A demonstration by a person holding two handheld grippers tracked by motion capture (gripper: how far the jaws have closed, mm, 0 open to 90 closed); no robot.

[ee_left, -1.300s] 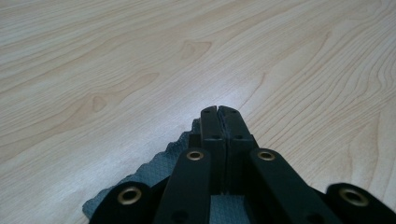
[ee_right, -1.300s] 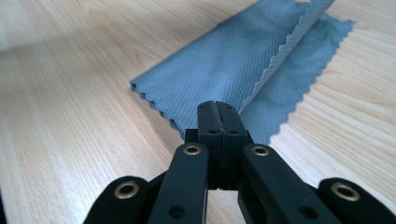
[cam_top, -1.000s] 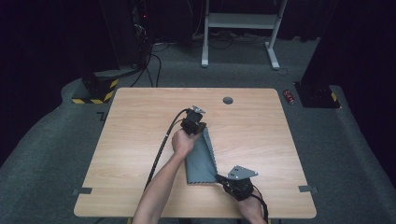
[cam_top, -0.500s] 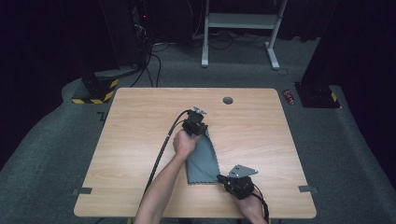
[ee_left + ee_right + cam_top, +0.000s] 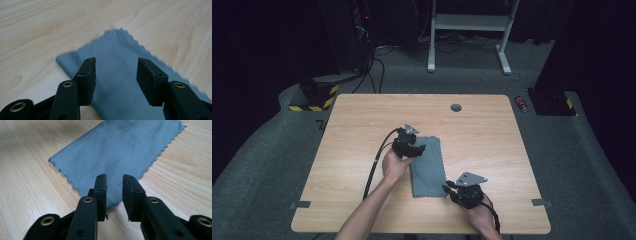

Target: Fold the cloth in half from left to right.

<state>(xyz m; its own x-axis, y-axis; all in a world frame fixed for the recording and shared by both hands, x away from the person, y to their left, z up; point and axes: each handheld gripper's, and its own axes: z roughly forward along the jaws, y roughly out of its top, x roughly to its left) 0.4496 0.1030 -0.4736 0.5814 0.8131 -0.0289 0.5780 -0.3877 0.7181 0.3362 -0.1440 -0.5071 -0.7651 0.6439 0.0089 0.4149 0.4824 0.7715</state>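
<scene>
Pale wood tabletop [image 5: 362, 150] on grey carpet, dark room behind; a white metal frame [image 5: 469, 30] stands well beyond the far edge, with a yellow-and-black striped block [image 5: 314, 97] on the floor near the far-left corner. Small dark round grommet [image 5: 456, 107] near the tabletop's far edge. Grey-blue cloth [image 5: 429, 172], zigzag-cut edges, lies flat near the tabletop's middle, toward the near side. Left tool [image 5: 418, 148] sits over the cloth's far-left corner, jaws wide apart, cloth between them unpinched. Right tool [image 5: 447, 188] at the near-right corner, jaws narrowly apart, holding nothing. Small red object [image 5: 522, 102] on the floor off the far-right corner.
</scene>
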